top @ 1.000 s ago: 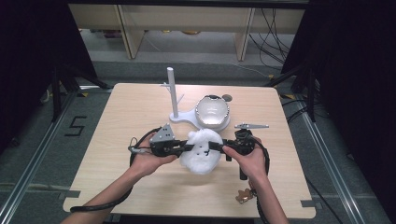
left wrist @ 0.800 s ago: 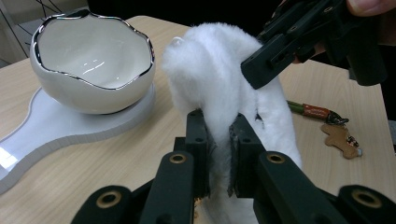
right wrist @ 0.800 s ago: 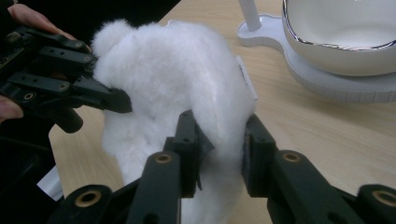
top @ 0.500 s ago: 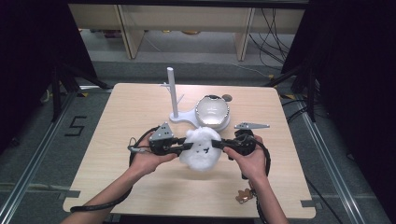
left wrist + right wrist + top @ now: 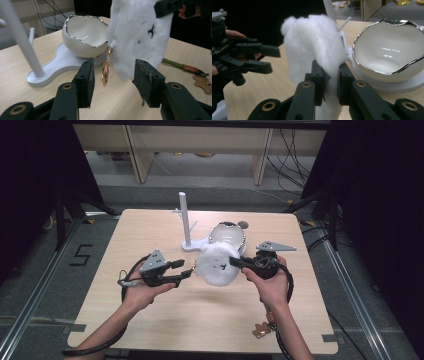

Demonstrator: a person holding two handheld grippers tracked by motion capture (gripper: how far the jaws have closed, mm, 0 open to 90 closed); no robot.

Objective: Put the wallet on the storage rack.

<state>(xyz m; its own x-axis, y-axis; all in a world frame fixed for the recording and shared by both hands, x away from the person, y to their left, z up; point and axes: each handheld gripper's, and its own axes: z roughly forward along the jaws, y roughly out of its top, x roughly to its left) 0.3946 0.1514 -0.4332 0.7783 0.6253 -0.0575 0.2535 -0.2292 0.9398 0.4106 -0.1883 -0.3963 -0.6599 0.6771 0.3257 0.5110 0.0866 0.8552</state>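
R gripper (image 5: 235, 262) pinches white fluffy pouch (image 5: 216, 264), held above table (image 5: 210, 315) center. L gripper (image 5: 186, 271), jaws spread, empty, just left of pouch; gold clasp (image 5: 106, 71) dangles btwn its jaws. White eggshell bowl (image 5: 228, 234) on stand (image 5: 186, 222) just beyond.

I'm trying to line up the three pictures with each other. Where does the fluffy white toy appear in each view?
High view: the fluffy white toy sits mid-table, held at its right edge by the right gripper.
Left gripper view: it hangs upper right, beyond the open jaws.
Right gripper view: it rises at centre, pinched between the jaws.
Shared landmark: the white bowl just behind the toy.
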